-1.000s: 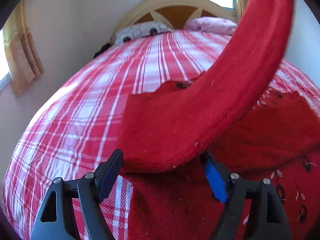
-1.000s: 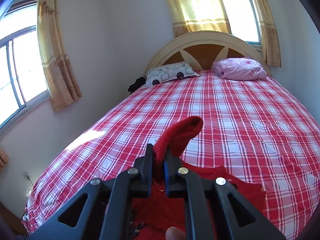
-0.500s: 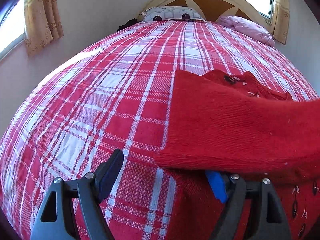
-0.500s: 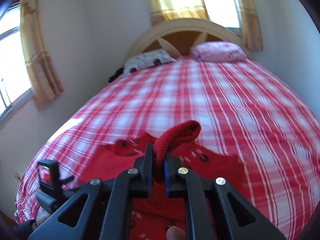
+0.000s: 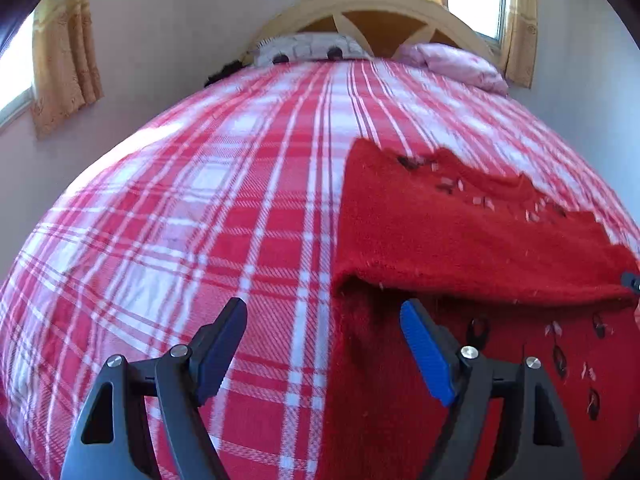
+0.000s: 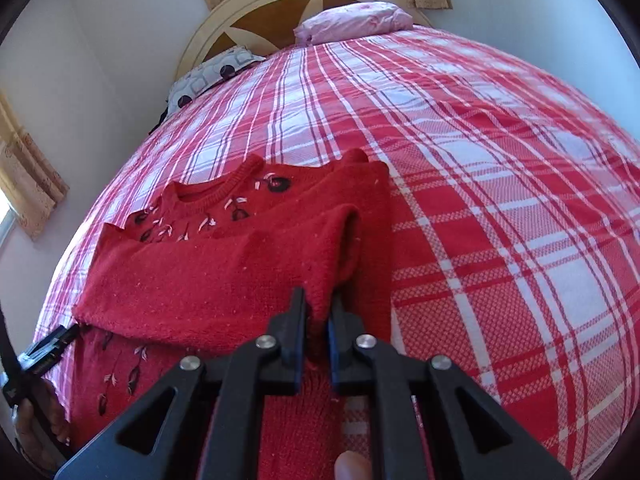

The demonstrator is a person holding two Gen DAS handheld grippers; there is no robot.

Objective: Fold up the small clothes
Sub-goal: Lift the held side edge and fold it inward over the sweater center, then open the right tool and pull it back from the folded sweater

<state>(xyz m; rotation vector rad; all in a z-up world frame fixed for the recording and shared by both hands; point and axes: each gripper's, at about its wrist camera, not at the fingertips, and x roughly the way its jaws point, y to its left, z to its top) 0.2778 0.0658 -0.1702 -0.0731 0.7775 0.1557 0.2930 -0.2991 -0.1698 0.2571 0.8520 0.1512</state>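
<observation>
Since a second ago, the sleeve that hung high in the air from my right gripper has come down and now lies flat across the chest of the sweater, folded over from one side to the other. My right jaws stay pinched tight on the cuff end, which bunches up between them just above the knit.

Red and knitted, the sweater is spread on the bed, near its foot edge and toward the side where the left window is, neckline pointing at the headboard. Dark flower embroidery with pale leaves runs below the collar and down the front.

My left gripper hangs above the sweater's side edge with its jaws wide apart and nothing between them; one finger is over the plaid sheet, the blue-padded one over the red knit below the folded sleeve.

In the right view, that left gripper shows at the lower left corner with a hand on it.

Farther off, a patterned pillow and a pink pillow sit against the headboard, with yellow curtains at the windows.
</observation>
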